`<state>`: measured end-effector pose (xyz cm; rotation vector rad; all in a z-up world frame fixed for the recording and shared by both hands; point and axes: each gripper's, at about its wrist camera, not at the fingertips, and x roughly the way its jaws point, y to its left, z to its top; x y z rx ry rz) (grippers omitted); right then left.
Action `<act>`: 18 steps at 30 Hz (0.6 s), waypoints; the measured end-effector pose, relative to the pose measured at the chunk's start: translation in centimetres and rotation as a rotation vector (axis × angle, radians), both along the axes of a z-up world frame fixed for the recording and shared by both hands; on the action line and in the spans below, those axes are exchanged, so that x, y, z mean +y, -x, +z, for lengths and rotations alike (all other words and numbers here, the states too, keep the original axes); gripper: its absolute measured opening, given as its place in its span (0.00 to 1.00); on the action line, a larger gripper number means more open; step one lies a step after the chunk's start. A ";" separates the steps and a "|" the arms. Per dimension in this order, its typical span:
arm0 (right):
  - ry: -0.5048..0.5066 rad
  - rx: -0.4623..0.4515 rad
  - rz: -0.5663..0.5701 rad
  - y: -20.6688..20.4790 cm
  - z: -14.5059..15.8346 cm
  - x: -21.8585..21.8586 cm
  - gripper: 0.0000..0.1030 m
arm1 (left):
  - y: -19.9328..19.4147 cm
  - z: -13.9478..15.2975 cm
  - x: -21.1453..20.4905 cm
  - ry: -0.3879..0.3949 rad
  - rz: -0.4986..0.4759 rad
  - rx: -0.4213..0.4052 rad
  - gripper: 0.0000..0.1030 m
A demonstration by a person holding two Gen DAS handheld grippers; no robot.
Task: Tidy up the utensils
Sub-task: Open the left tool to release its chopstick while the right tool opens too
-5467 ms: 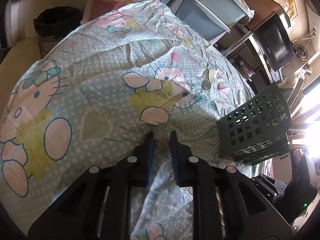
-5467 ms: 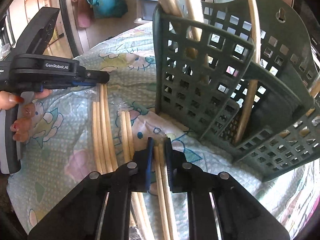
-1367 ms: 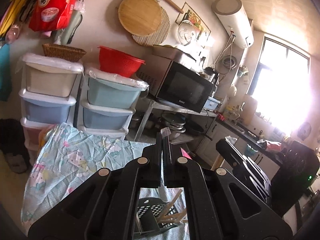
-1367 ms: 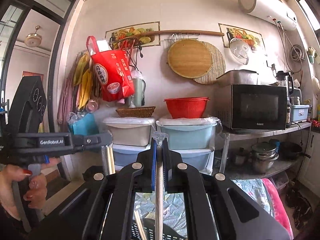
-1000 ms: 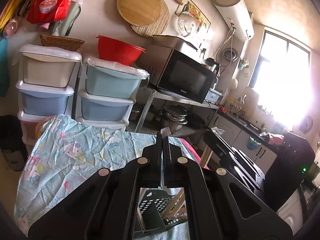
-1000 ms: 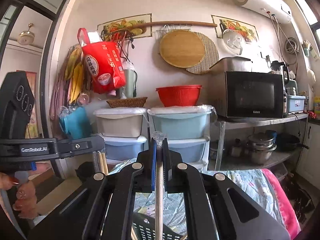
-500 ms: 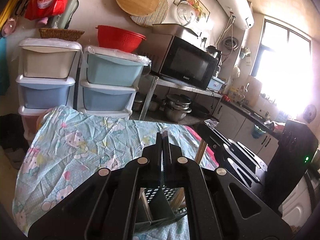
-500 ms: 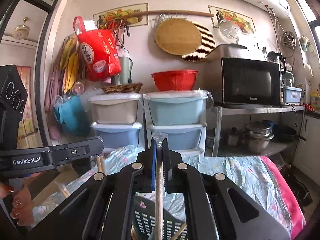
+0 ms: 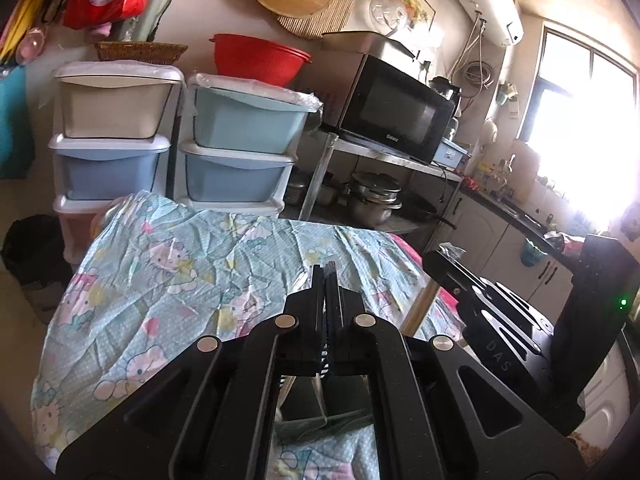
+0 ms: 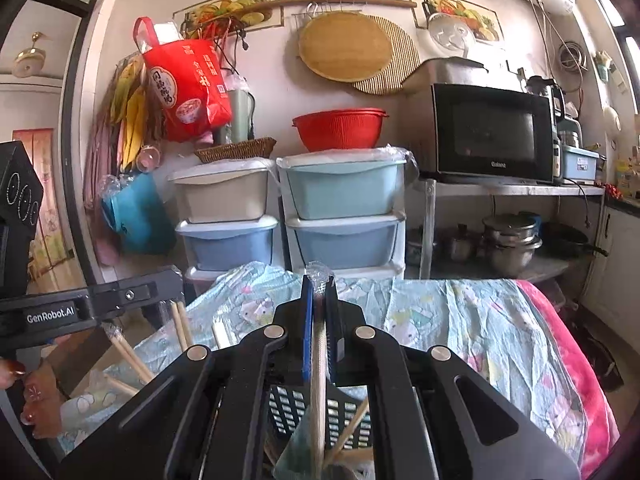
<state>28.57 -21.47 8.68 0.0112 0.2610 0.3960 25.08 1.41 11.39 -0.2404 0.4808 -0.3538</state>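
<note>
My right gripper (image 10: 319, 292) is shut on a plastic-wrapped pair of wooden chopsticks (image 10: 318, 364) that hangs upright, its lower end down in the dark green utensil basket (image 10: 304, 408). Loose chopsticks lean in that basket. My left gripper (image 9: 326, 280) is shut on a wrapped chopstick pair (image 9: 330, 270); these show in the right wrist view (image 10: 182, 326) under the left gripper's body. In the left wrist view the basket (image 9: 316, 408) sits below the closed jaws, and the right gripper's body (image 9: 520, 344) is at the right.
The table carries a blue cartoon-print cloth (image 9: 168, 280) with a pink blanket (image 10: 568, 344) on its right edge. Behind stand stacked plastic drawers (image 10: 340, 220), a red bowl (image 10: 340, 128), a microwave (image 10: 492, 132) on a metal shelf with pots (image 10: 508, 240).
Both grippers have tilted and come down a little toward the table and the basket. Both stay shut on their chopsticks.
</note>
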 end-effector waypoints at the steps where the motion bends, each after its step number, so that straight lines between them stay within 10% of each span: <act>1: 0.001 0.009 -0.002 0.0 -0.1 -0.1 0.06 | 0.1 0.0 0.0 -0.004 0.002 0.002 0.00; 18: -0.010 0.081 -0.025 1.7 -0.4 -2.5 0.36 | 1.8 -0.8 0.4 -0.023 0.013 0.027 0.18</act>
